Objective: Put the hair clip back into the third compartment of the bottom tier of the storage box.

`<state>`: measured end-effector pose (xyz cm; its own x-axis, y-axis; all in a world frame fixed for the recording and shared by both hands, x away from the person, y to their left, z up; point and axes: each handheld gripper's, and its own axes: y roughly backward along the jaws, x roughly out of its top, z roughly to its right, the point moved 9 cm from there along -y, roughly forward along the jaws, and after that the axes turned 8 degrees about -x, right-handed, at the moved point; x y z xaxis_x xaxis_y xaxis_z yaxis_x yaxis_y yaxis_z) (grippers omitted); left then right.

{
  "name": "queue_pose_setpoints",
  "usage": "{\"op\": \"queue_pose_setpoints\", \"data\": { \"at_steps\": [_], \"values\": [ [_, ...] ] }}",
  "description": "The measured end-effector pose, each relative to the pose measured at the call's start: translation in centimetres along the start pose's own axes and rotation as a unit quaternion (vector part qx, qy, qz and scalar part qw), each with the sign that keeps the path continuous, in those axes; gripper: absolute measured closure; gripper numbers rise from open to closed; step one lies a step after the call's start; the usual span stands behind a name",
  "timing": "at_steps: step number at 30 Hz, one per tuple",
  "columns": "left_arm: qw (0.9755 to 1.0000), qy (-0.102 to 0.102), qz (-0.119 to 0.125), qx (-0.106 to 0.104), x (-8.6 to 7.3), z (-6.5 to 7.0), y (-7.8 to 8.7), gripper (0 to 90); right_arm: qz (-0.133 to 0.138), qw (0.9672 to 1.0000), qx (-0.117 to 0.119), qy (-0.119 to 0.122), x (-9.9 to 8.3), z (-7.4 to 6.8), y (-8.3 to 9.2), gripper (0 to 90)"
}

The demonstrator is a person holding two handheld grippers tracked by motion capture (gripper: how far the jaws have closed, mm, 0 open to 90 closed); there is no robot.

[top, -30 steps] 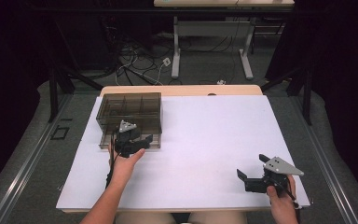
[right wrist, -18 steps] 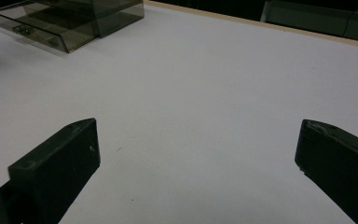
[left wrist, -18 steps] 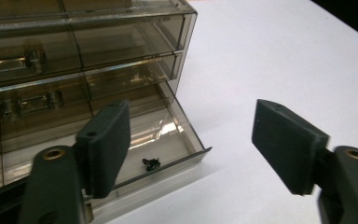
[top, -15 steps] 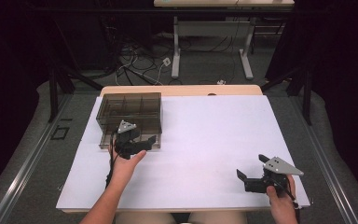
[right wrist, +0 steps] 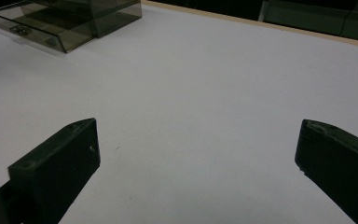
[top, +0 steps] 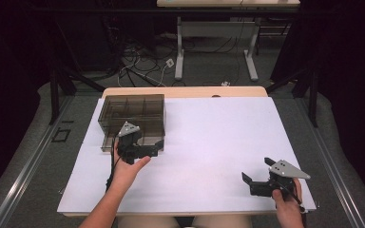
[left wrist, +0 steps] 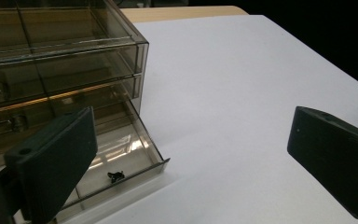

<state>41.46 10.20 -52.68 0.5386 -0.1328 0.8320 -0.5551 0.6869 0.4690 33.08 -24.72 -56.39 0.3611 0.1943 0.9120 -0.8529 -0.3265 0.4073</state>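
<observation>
Meanwhile, left gripper (top: 145, 149) has edged toward drawer (left wrist: 121, 161).

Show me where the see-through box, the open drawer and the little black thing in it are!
see-through box (top: 133, 111), high view, on its top.
open drawer (left wrist: 142, 156), left gripper view, on its side wall.
little black thing (left wrist: 116, 176), left gripper view, on its middle.

- In the left gripper view, a small dark item (left wrist: 116, 176) lies in the pulled-out bottom drawer (left wrist: 121, 154) of the smoky plastic cabinet (left wrist: 65, 60); it is too small to identify.
- The left tool (left wrist: 191, 154) has both jaws cut off by the picture's lower edge, and the left jaw hides part of the drawer.
- In the right gripper view, the cabinet (right wrist: 70, 18) is cropped by the top edge.
- In the high view, the left tool (top: 140, 147) covers the drawer front.
</observation>
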Motion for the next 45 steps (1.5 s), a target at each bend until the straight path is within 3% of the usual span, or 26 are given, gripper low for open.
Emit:
{"op": "queue_pose_setpoints", "data": {
  "at_steps": [8, 20, 31, 45],
  "values": [
    [0.9999, -0.004, 0.013, 0.0, 0.2, 0.5, 1.8, 0.6, 0.001, 1.0, -0.005, 0.0, 0.0, 0.1, 0.2, 0.0],
    [0.9988, -0.033, 0.012, 0.033, -1.3, -0.3, 5.2, 0.6, 0.003, 1.0, -0.005, 0.001, 0.0, 0.1, 0.1, 0.0],
    [0.9979, -0.029, 0.021, 0.055, -2.8, -1.4, 8.2, 0.7, 0.005, 1.0, -0.007, -0.002, 0.1, 0.1, 0.2, 0.0],
    [0.9949, -0.005, 0.031, 0.096, -5.2, -3.5, 12.3, 1.3, 0.004, 1.0, -0.005, -0.002, 0.1, 0.2, 0.2, 0.0]
  ]
}}
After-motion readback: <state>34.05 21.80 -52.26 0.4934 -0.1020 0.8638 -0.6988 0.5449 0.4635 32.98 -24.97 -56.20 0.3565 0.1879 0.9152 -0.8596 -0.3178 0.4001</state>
